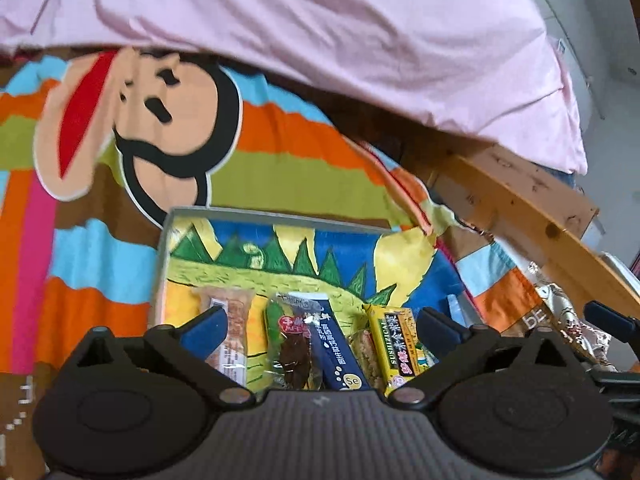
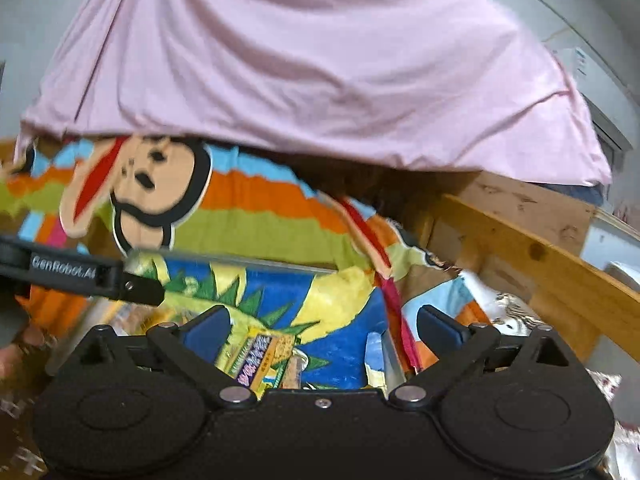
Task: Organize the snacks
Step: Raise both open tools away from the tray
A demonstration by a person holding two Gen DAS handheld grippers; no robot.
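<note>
A shallow box (image 1: 162,264) with a painted mountain picture holds several snacks side by side: an orange bar (image 1: 236,336), a dark dried-fruit pack (image 1: 294,348), a navy stick pack (image 1: 338,352) and a yellow rice bar (image 1: 398,340). My left gripper (image 1: 320,326) is open and empty just above them. My right gripper (image 2: 324,326) is open and empty over the box's right part (image 2: 348,344), above the yellow rice bar (image 2: 256,356). The left gripper's body (image 2: 80,276) crosses the right wrist view's left side.
The box lies on a striped cartoon-monkey blanket (image 1: 260,160). A person in a pink shirt (image 1: 320,32) stands behind. A wooden rail (image 1: 520,216) runs at the right. Silvery snack packs (image 1: 572,320) lie to the right of the box.
</note>
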